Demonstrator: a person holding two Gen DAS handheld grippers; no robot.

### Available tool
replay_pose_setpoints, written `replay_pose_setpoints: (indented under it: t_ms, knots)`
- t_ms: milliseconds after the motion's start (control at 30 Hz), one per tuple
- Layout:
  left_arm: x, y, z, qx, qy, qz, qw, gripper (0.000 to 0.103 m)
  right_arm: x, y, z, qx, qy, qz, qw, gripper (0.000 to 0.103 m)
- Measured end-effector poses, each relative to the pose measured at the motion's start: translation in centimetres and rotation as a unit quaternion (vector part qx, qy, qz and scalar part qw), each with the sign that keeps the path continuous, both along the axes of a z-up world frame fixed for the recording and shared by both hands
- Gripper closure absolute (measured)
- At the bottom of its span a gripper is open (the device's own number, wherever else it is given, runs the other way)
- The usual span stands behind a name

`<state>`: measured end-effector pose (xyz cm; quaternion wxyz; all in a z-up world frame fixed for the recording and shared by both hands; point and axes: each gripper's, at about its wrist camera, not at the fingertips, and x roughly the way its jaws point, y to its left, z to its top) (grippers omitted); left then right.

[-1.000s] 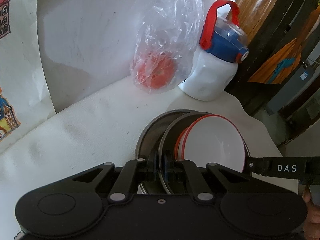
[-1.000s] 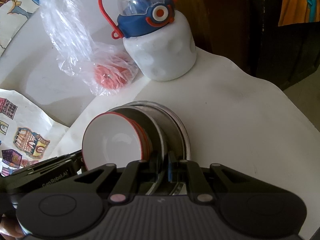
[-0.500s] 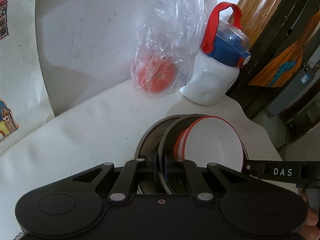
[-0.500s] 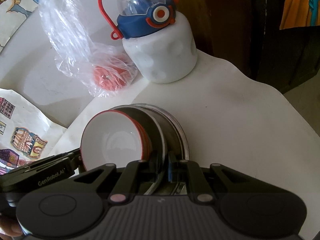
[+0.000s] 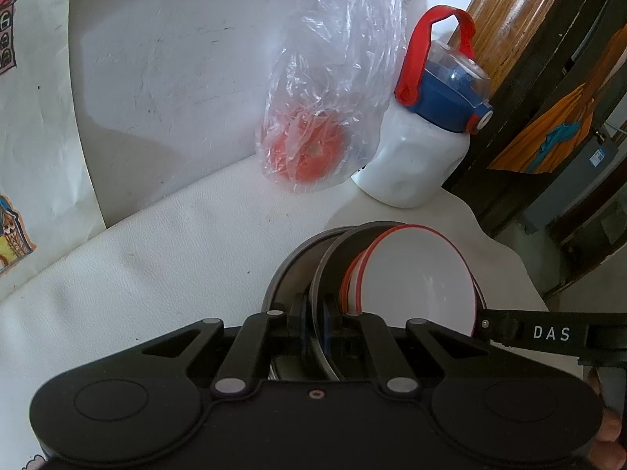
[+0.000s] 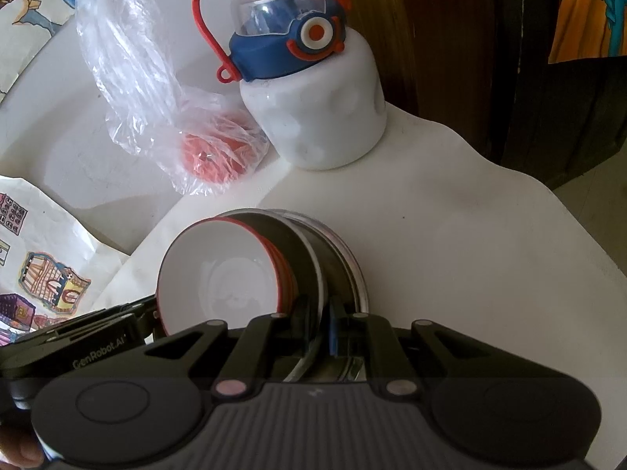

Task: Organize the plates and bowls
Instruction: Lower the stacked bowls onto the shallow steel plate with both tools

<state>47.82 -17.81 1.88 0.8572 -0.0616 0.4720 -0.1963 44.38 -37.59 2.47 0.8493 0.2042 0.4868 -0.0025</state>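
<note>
Both hand-held grippers clamp the rims of a stacked set of dishes held on edge above a white bench [image 5: 164, 258]. Nearest the left wrist camera, the left hand-held gripper [image 5: 316, 315] has its jaws together on the rim of a steel plate [image 5: 333, 270], with a second steel plate [image 5: 288, 270] just behind it. In the right wrist view the right hand-held gripper [image 6: 327, 325] is likewise pinched shut on a steel rim of the same stack. Nested against the plates are the red-rimmed white bowls [image 5: 415, 274], their open faces tilted toward the left-hand side of the right wrist view.

Little has changed in the past second. Both grips have stayed shut and the stack has kept its place in each view, apart from a slight drift in the left wrist view. That suggests the gathering step is done: plates and bowls appear collected into one bundle, carried by two grips and awaiting a place to be set down.

Beyond the stack, near the back of the bench, a clear plastic bag [image 5: 333, 90] with a red object inside leans just beside a white water bottle [image 5: 423, 156] with a blue lid and red strap. Any set-down would likely need to stay short of both.
</note>
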Motion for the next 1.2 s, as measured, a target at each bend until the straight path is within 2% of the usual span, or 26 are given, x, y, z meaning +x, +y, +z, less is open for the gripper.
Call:
replay_pose_setpoints:
  t_ms: [1200]
  knots:
    - [0.46, 0.57, -0.16, -0.022, 0.008, 0.000, 0.9997, 0.095, 0.01, 0.07, 0.06, -0.008, -0.012, 0.012, 1.000, 0.090]
